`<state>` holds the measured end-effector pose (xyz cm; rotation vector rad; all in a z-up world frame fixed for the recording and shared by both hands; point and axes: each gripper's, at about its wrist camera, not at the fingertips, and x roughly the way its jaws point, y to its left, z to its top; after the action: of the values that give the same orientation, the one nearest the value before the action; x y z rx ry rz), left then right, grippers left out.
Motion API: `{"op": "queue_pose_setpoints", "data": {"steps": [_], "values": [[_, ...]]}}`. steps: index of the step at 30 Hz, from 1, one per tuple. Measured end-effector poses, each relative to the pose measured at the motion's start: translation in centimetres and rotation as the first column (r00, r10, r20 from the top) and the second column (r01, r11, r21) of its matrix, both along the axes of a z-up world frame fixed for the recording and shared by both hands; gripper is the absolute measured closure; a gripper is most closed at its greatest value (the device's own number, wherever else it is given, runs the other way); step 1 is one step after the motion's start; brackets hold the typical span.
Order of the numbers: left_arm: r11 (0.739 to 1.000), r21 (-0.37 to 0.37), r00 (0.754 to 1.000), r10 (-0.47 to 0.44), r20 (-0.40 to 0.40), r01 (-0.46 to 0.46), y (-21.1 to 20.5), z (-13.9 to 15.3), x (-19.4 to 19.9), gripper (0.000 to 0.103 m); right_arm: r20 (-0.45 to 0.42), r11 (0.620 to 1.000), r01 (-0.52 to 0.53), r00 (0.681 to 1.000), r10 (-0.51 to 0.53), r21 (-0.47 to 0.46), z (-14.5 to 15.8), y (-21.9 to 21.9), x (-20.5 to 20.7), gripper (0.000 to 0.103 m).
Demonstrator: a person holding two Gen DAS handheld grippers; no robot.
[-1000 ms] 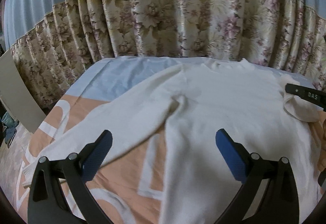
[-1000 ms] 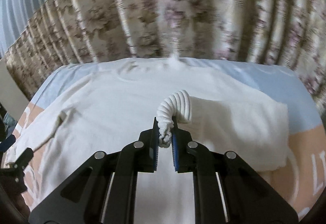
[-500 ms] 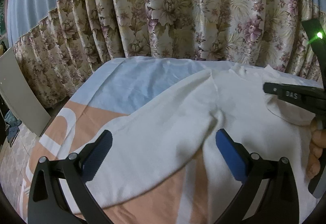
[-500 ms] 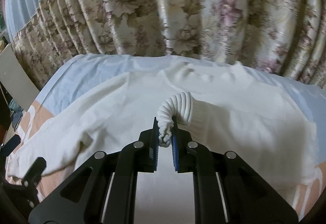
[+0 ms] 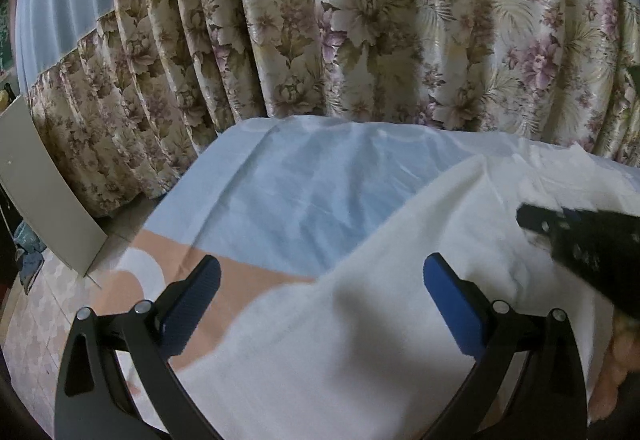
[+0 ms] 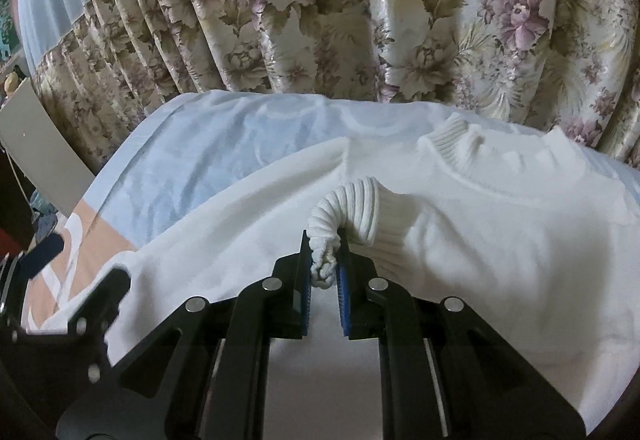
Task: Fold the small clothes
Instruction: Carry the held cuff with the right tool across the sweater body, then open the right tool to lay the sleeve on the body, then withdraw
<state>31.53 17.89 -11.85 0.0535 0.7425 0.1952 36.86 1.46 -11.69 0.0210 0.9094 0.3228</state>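
A white sweater [image 6: 500, 248] lay spread over the blue and peach bed sheet [image 5: 320, 200] before the floral curtain [image 5: 360, 32], the right gripper [image 6: 325, 260] pinching its ribbed cuff [image 6: 352, 212] between its fingers, the left gripper [image 5: 320, 296] spread wide above the fabric.

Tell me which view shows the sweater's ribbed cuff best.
The right wrist view. There the ribbed cuff sits centre frame, sharp, pinched by the right gripper above the sweater. In the left wrist view, the right gripper is blurred at the right edge and the cuff cannot be made out.
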Motion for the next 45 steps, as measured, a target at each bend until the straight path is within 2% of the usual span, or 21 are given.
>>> {"op": "queue_pose_setpoints", "data": {"steps": [5, 8, 10, 12, 15, 18, 23, 29, 38, 45], "values": [[0.999, -0.018, 0.999, 0.026, -0.019, -0.027, 1.7, -0.4, 1.4, 0.002, 0.000, 1.000, 0.011, 1.000, -0.011, -0.014, -0.6, 1.1, -0.3, 0.091], [1.000, -0.004, 0.999, 0.025, -0.035, -0.026, 2.0, -0.9, 2.1, 0.002, -0.014, 1.000, 0.011, 1.000, -0.011, -0.006, -1.1, 1.4, -0.3, 0.089], [1.000, -0.001, 0.999, 0.028, -0.043, -0.028, 2.2, -1.1, 2.3, 0.002, -0.014, 1.000, 0.004, 1.000, -0.004, -0.005, -1.2, 1.8, -0.5, 0.075], [0.999, -0.012, 0.998, 0.033, -0.046, -0.034, 2.6, -1.1, 2.2, 0.002, -0.010, 0.999, -0.029, 1.000, 0.029, 0.022, -0.8, 2.4, -0.9, 0.069], [0.998, -0.029, 0.998, 0.045, -0.045, -0.046, 3.1, -0.7, 1.5, 0.002, 0.022, 0.998, -0.058, 0.998, 0.058, 0.023, 0.4, 3.1, -1.9, 0.069], [0.999, -0.024, 0.998, 0.047, -0.041, -0.048, 3.3, 0.0, 0.5, 0.002, 0.039, 0.999, -0.035, 0.999, 0.033, 0.039, 1.6, 2.5, -2.5, 0.069], [0.997, -0.047, 0.998, 0.061, -0.032, -0.063, 3.7, 1.3, -2.3, 0.002, 0.041, 0.999, -0.009, 0.999, 0.007, 0.045, 2.9, 0.9, -3.9, 0.069], [0.996, -0.063, 0.998, 0.063, -0.024, -0.065, 3.4, 2.6, -7.0, 0.002, 0.063, 0.999, 0.015, 0.998, -0.017, 0.036, 4.7, -1.5, -7.6, 0.066], [0.990, -0.077, 0.993, 0.118, -0.030, -0.120, 4.4, 2.3, -15.7, 0.002, 0.088, 0.999, -0.017, 0.996, 0.014, 0.034, 6.6, -2.9, -16.9, 0.060], [0.984, -0.069, 0.986, 0.166, -0.017, -0.167, 5.9, 1.9, -21.0, 0.002, 0.122, 0.998, -0.052, 0.991, 0.049, 0.021, 6.6, -2.3, -23.8, 0.058]]}}
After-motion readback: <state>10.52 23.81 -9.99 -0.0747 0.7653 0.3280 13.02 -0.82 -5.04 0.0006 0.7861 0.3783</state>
